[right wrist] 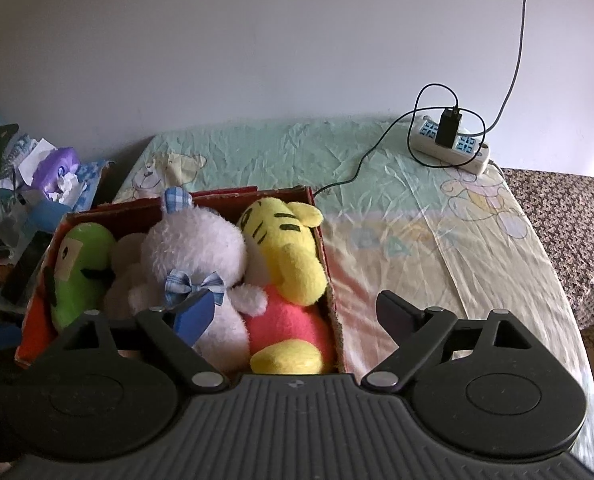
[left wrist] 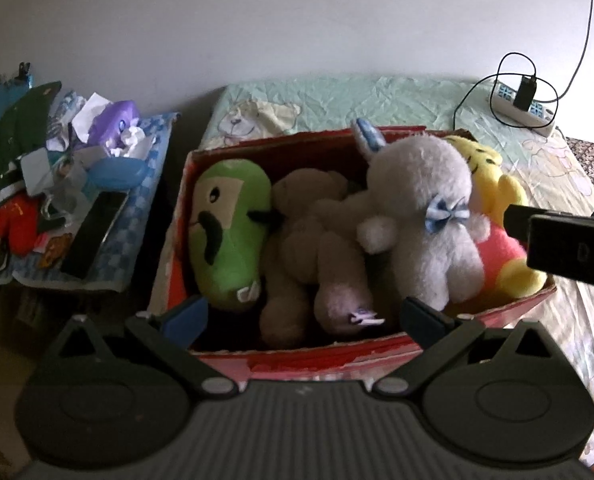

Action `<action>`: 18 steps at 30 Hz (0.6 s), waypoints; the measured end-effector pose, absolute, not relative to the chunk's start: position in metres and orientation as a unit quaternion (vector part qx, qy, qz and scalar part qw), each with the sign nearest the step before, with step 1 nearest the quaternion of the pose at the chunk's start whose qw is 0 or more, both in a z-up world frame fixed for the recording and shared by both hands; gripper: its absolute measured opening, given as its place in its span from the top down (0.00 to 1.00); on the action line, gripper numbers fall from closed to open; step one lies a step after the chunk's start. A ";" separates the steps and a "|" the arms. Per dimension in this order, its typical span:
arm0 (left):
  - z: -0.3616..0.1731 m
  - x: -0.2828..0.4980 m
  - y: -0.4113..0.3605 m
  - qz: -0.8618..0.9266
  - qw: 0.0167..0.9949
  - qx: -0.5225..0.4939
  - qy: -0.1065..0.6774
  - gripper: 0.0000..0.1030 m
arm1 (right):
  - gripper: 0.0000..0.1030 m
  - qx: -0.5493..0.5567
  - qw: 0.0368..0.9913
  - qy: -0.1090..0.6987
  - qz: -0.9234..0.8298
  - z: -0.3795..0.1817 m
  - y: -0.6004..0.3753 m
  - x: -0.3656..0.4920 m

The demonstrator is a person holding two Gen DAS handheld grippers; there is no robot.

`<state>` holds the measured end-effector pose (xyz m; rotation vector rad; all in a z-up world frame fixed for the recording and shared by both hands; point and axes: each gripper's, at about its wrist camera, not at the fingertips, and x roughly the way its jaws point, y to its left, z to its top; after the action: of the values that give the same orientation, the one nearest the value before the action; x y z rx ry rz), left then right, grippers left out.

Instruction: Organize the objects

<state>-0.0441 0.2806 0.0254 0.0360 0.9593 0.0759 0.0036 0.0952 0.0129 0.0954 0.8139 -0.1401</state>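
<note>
Plush toys [left wrist: 417, 216] fill our red box [left wrist: 297, 356] on the bed [right wrist: 437, 240]; left gripper [left wrist: 301, 320] and right gripper [right wrist: 293, 312] hang released, clutter [left wrist: 57, 184] left unsorted.

One red cardboard box [left wrist: 337, 360] sits on the bed, and I count four soft toys packed inside it: one green plush [left wrist: 229, 236], one beige teddy [left wrist: 309, 240], one white plush with a blue checked bow [left wrist: 421, 216], and one yellow bear in a pink top [left wrist: 497, 208]. One white power strip [right wrist: 449, 146] lies on the sheet with one black charger [right wrist: 449, 126] plugged into it. Two grippers are about, one left gripper [left wrist: 305, 316] and one right gripper [right wrist: 295, 312]. The pile on the side table is too jumbled to count.
</note>
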 end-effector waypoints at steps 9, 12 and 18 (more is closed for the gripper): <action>0.028 -0.041 0.292 0.055 0.885 0.010 0.463 0.01 | 0.12 0.031 0.914 0.400 -0.052 0.011 0.106 0.013; 0.028 -0.037 0.295 0.058 0.884 0.010 0.463 0.01 | 0.12 0.033 0.913 0.404 -0.049 0.010 0.106 0.016; 0.023 -0.029 0.295 0.062 0.880 0.010 0.471 0.01 | 0.12 0.032 0.912 0.406 -0.039 0.008 0.106 0.019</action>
<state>-0.0291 0.2949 0.0227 0.0215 0.9808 0.1295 0.0192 0.1061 0.0083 0.0665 0.8375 -0.0795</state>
